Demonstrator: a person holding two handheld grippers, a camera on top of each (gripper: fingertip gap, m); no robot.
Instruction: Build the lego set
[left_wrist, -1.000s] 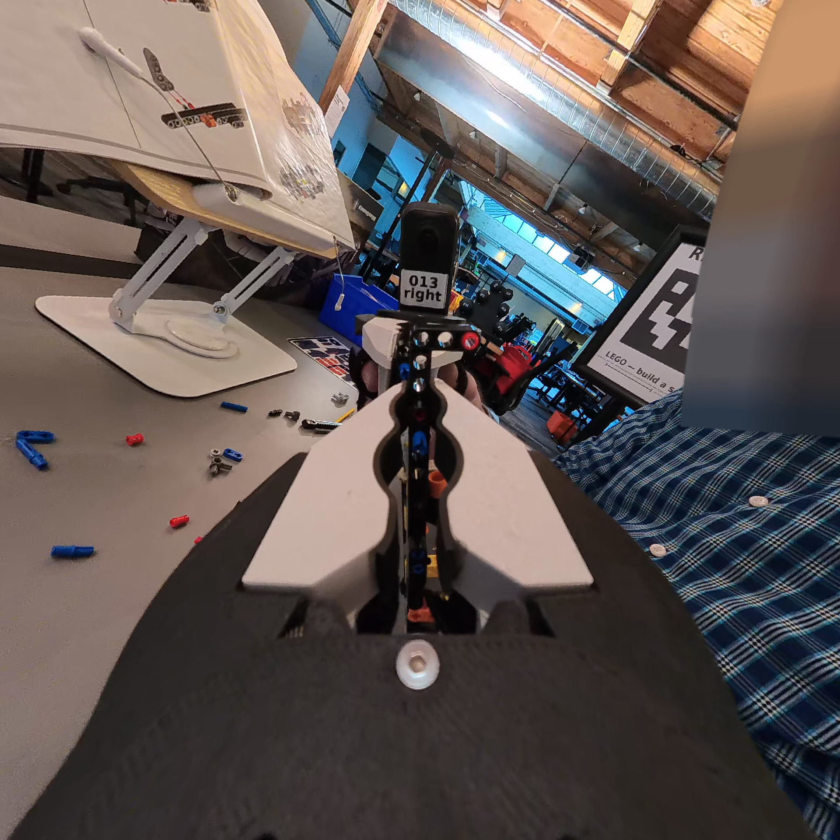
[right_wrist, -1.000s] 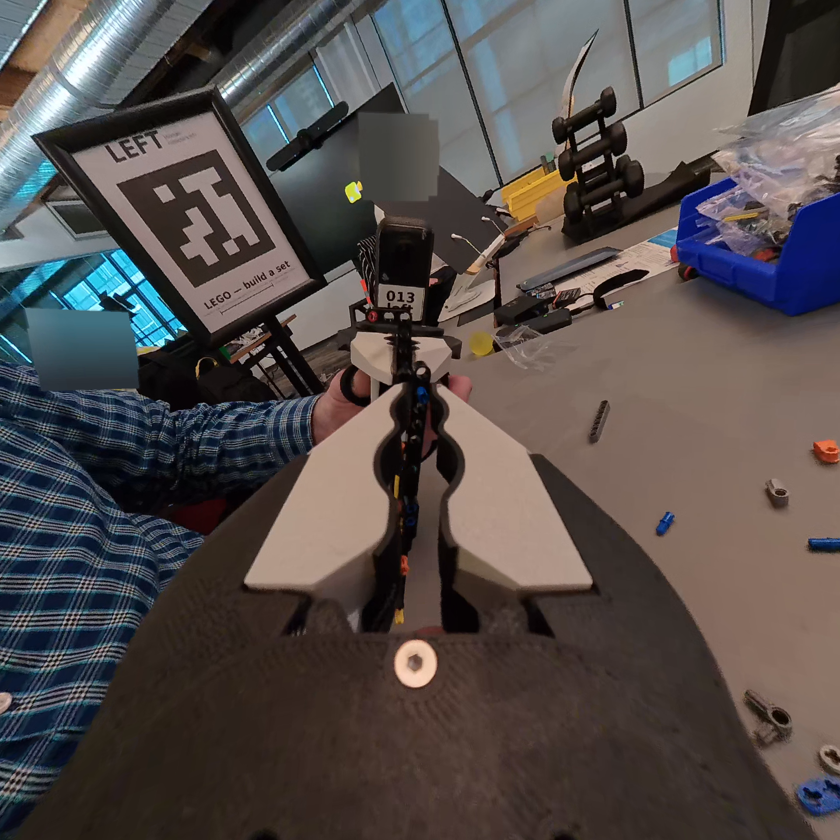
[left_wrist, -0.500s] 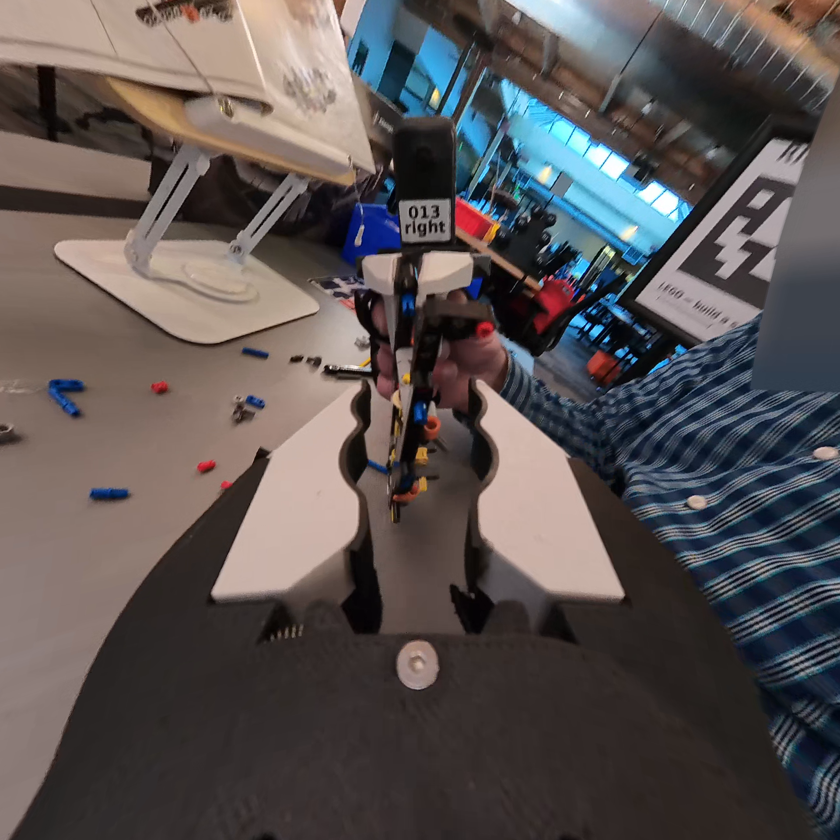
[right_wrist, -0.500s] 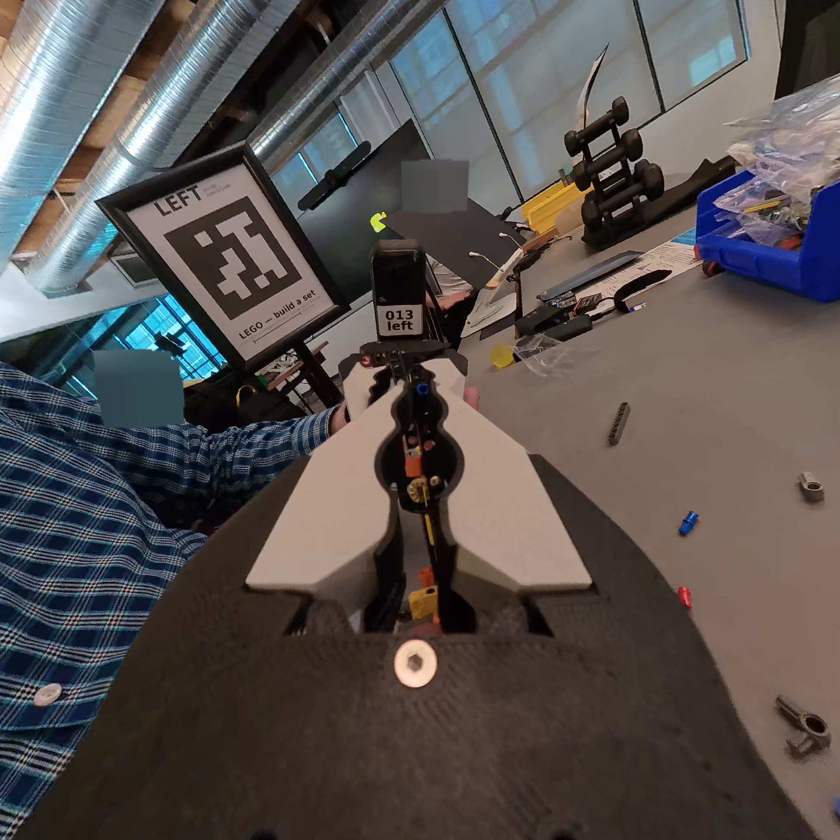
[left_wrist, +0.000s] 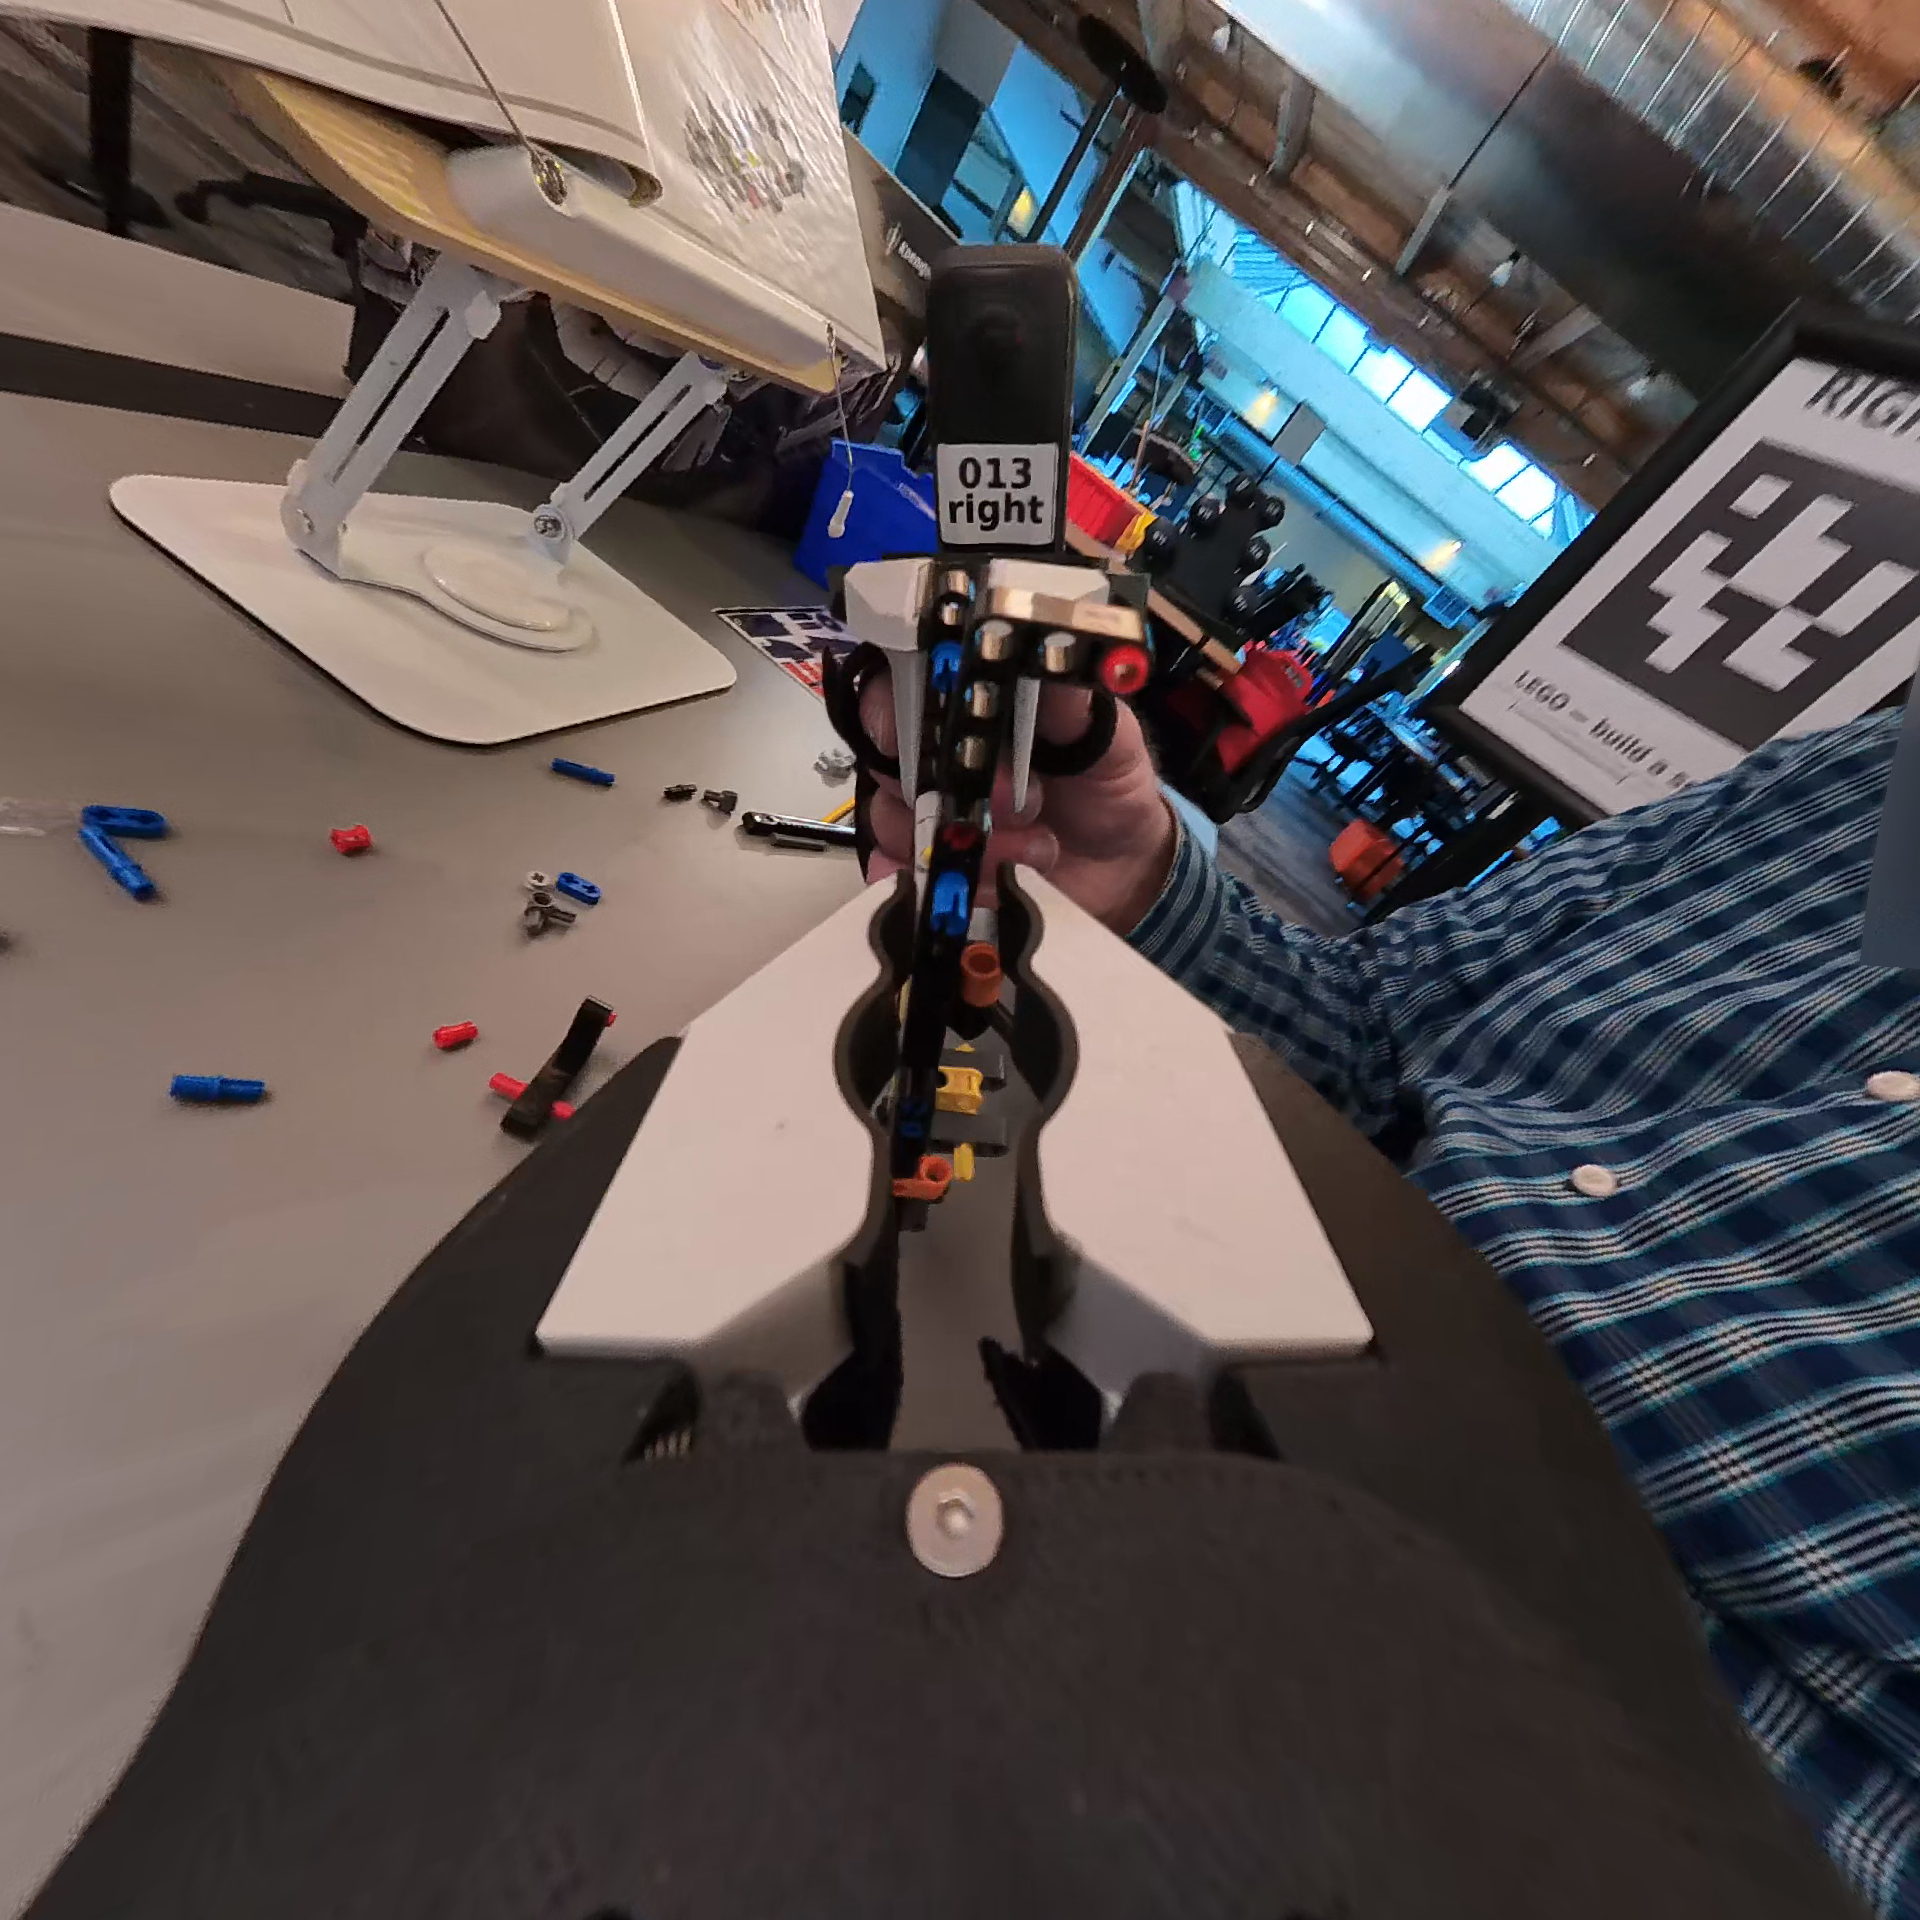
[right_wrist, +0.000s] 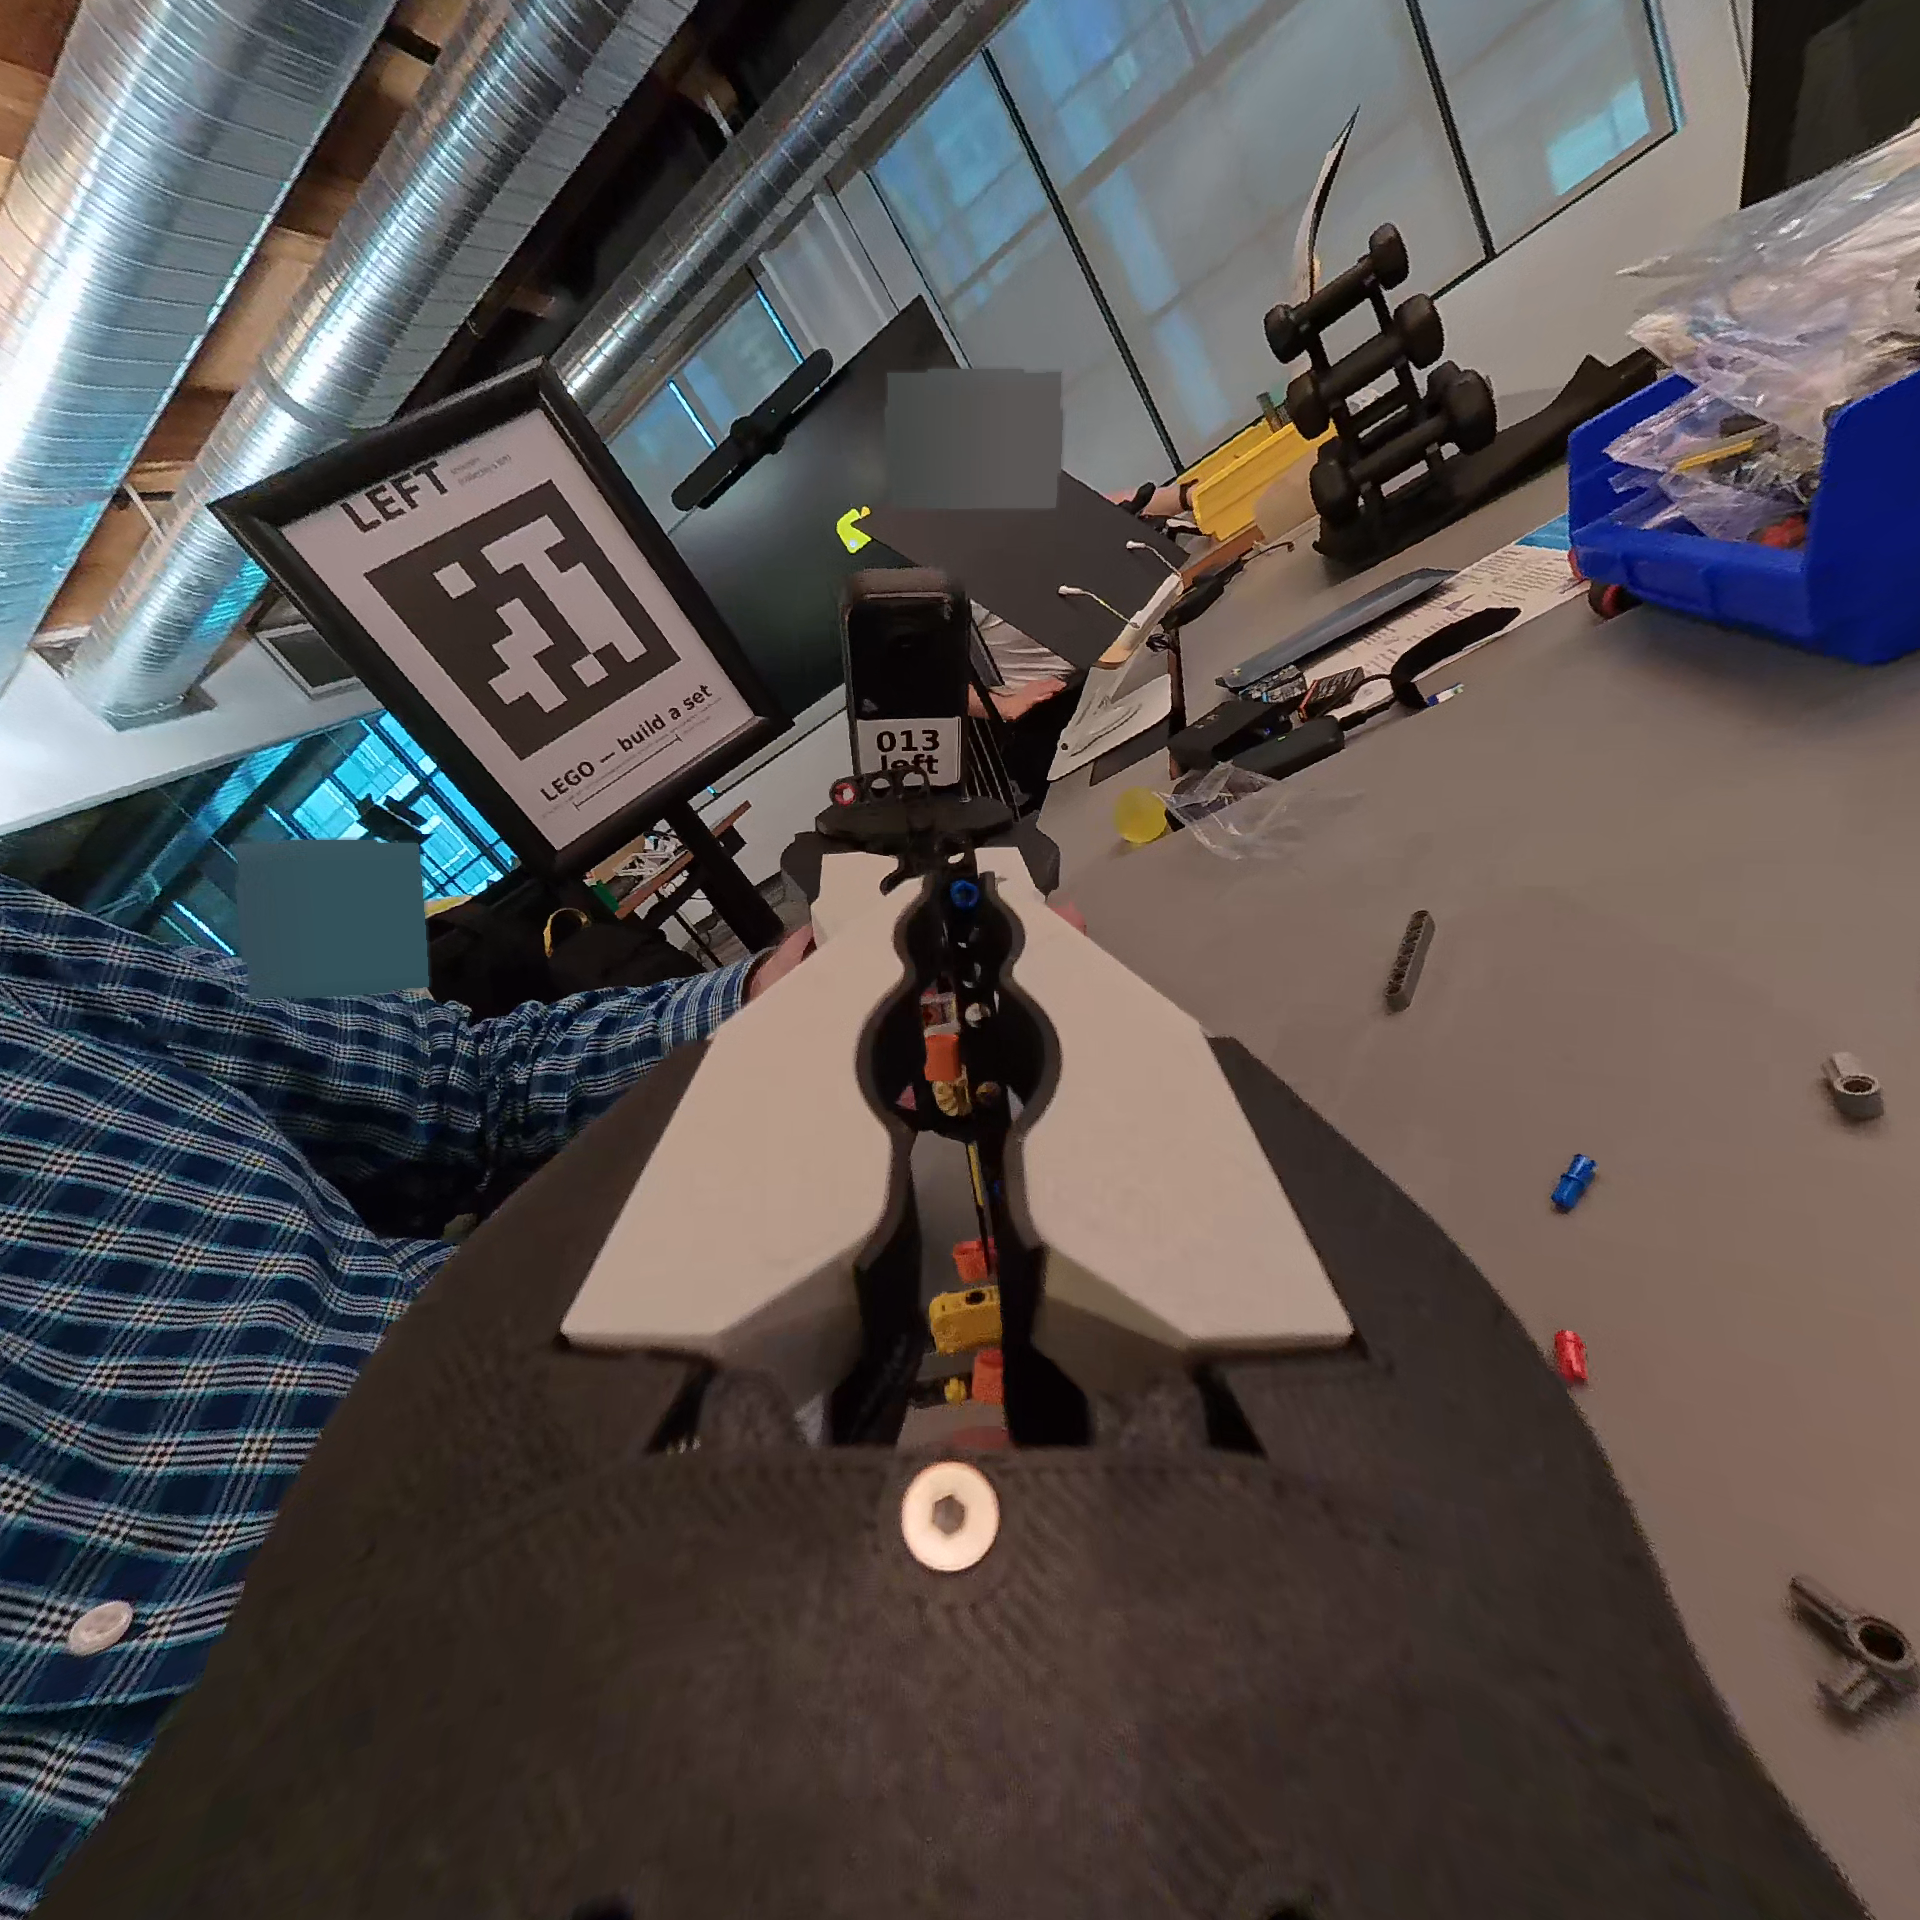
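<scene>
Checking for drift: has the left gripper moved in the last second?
Yes. The stand sits higher in its view, so the left gripper has tipped downward.

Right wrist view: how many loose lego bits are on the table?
5: a dark grey beam farthest, a grey connector, a blue peg, a red peg and a grey piece nearest. The right tongs may hide more.

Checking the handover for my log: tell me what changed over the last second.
The left hand-held gripper let go of the lego assembly, opened wide, and has now narrowed around it again; whether it grips yet is unclear. The right hand-held gripper stayed shut on the assembly throughout. The loose pieces on the grey table lie as before.
</scene>
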